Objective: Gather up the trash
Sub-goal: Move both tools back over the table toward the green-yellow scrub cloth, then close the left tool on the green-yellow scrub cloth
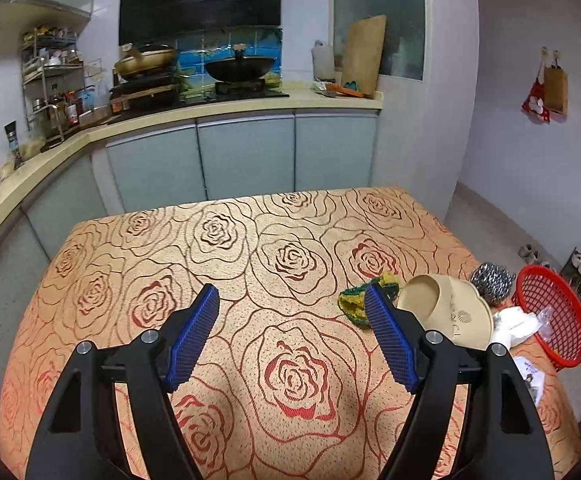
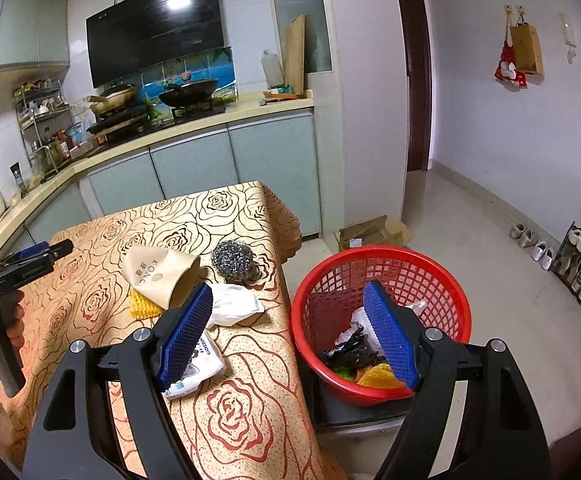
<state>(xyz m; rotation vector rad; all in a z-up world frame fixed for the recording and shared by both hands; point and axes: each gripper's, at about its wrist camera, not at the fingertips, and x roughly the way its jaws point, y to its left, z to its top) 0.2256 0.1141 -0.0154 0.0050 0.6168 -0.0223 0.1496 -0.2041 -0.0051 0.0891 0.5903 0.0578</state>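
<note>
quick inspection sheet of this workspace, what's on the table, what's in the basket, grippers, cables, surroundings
surface: table under a rose-patterned cloth
job's things: red basket off the table's edge, already holding wrappers; white tissue pack and crumpled white wrapper on the cloth
clutter: beige slipper lying over a yellow-green sponge; steel wool ball behind them
grippers: left gripper open, over bare cloth; right gripper open, above the table edge and basket; both empty
cables: nothing seen
surroundings: kitchen counter with wok, cardboard box and shoes on the floor
</note>
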